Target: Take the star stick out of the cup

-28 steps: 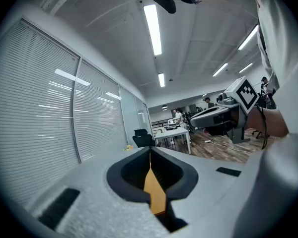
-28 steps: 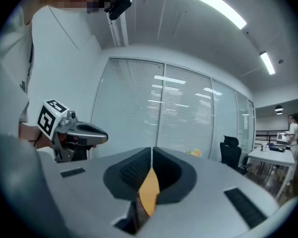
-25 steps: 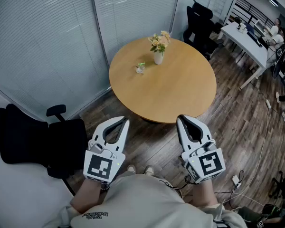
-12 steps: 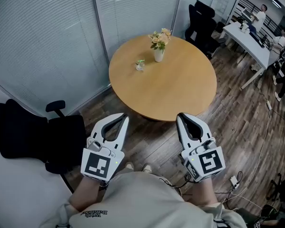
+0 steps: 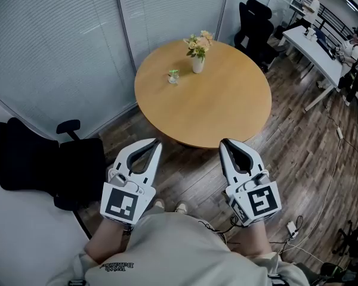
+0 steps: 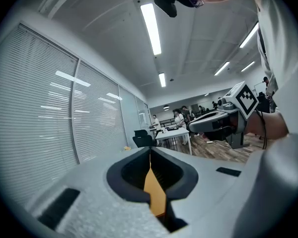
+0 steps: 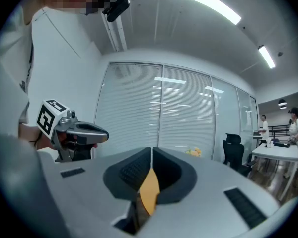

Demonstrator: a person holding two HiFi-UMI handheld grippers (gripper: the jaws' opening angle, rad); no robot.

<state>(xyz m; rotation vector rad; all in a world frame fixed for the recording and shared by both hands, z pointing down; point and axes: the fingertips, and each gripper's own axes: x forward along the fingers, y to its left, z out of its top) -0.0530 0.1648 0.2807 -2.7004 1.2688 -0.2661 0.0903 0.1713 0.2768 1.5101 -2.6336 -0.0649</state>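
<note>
On the round table [image 5: 227, 112], far left beside the flower vase [image 5: 197, 64], the cup [image 5: 173, 80] holds the star stick [image 5: 173, 72], which I judge light and thin, best pinched just above the rim, while my left gripper [image 5: 156, 144] and right gripper [image 5: 225, 143] are clenched empty.

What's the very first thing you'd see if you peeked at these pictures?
The big round wooden table fills the middle of the head view, with a vase of flowers and a small cup near its far edge. Close below, the left gripper and right gripper sit side by side, both shut and empty.
</note>
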